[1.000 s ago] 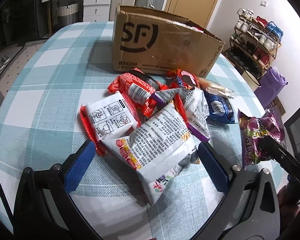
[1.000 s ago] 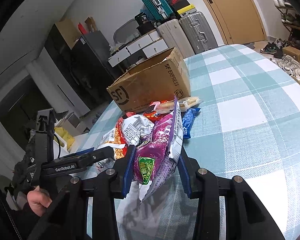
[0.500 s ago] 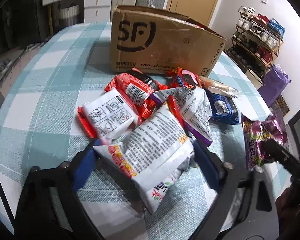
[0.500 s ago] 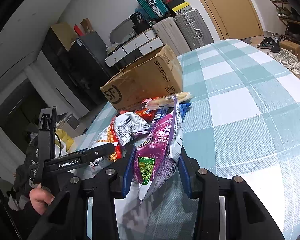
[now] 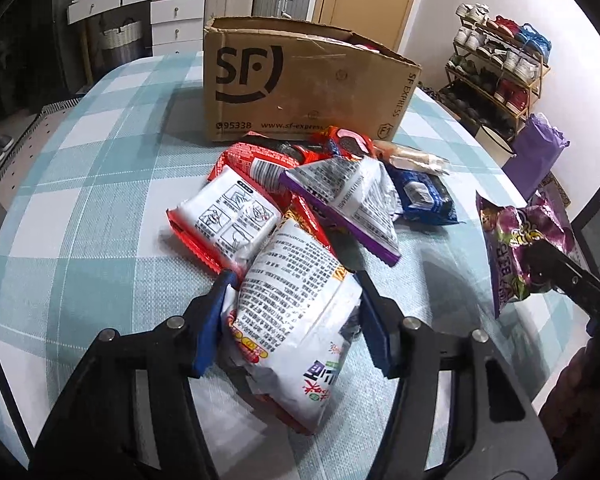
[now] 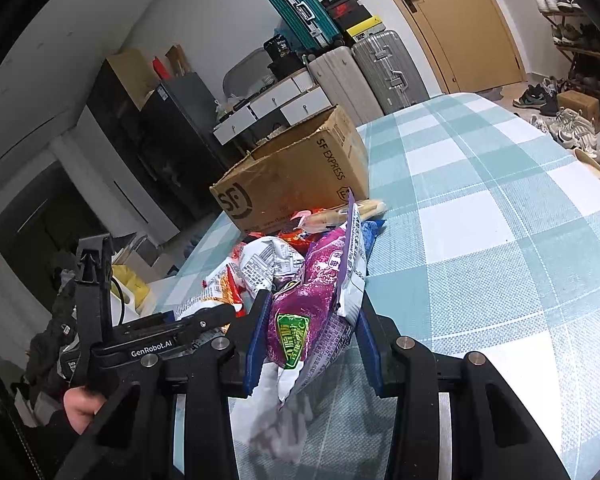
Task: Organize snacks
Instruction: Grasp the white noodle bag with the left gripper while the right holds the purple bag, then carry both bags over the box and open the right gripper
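A pile of snack packets lies on the checked tablecloth point(image 5: 80, 208) in front of an open SF cardboard box point(image 5: 300, 84). My left gripper point(image 5: 294, 300) is shut on a white snack bag with red trim point(image 5: 296, 300) at the near end of the pile. My right gripper point(image 6: 312, 320) is shut on a purple snack bag point(image 6: 312, 300) and holds it upright above the table; this bag also shows in the left wrist view point(image 5: 520, 248). Other packets include a red-and-white one point(image 5: 228, 216), a purple-edged white one point(image 5: 344, 196) and a blue one point(image 5: 424, 196).
The box point(image 6: 296, 180) stands at the far side of the table. Suitcases point(image 6: 388, 68) and drawers stand behind it, a shoe rack point(image 5: 500, 68) to the right. The left gripper shows in the right wrist view point(image 6: 204, 316) at the left.
My left gripper has moved forward and closed on the white snack bag, from wide open a second ago. My right gripper keeps holding the purple bag and has shifted slightly.
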`<state>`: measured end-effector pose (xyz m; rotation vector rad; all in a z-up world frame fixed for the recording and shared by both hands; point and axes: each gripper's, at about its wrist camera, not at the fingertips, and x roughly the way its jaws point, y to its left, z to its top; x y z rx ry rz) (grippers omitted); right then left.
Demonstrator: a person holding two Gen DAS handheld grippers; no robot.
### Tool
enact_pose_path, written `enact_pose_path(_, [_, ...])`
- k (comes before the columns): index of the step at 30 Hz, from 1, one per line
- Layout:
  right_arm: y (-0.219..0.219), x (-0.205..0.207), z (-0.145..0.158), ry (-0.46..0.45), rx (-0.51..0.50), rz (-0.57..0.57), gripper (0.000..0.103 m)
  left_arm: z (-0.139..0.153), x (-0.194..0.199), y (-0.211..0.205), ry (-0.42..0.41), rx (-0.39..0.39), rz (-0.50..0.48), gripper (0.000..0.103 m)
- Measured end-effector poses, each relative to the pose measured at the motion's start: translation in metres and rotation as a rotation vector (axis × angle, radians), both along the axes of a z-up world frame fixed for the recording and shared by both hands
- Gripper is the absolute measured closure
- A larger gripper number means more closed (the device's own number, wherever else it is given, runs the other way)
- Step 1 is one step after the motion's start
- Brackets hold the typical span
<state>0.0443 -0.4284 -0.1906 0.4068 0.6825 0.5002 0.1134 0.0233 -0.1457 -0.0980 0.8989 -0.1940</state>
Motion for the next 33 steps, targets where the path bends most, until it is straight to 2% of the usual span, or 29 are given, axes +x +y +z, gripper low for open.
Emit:
enact_pose_path(7, [0.003, -0.008, 0.005, -0.012, -0.008, 0.003, 0.063, 0.011, -0.014, 0.005, -0.018, -0.023, -0.007, 0.046])
enact_pose_path(9, [0.005, -0.011, 0.007, -0.020, -0.010, 0.012, 0.063, 0.014, -0.018, 0.008, -0.014, -0.053, -0.003, 0.046])
enact_pose_path(19, [0.019, -0.017, 0.015, -0.038, -0.026, 0.045, 0.063, 0.035, -0.037, 0.017, -0.054, -0.060, -0.006, 0.046])
enact_pose_path(33, [0.037, -0.005, 0.042, -0.080, -0.028, 0.092, 0.063, 0.075, -0.025, 0.030, -0.134, -0.070, -0.004, 0.046])
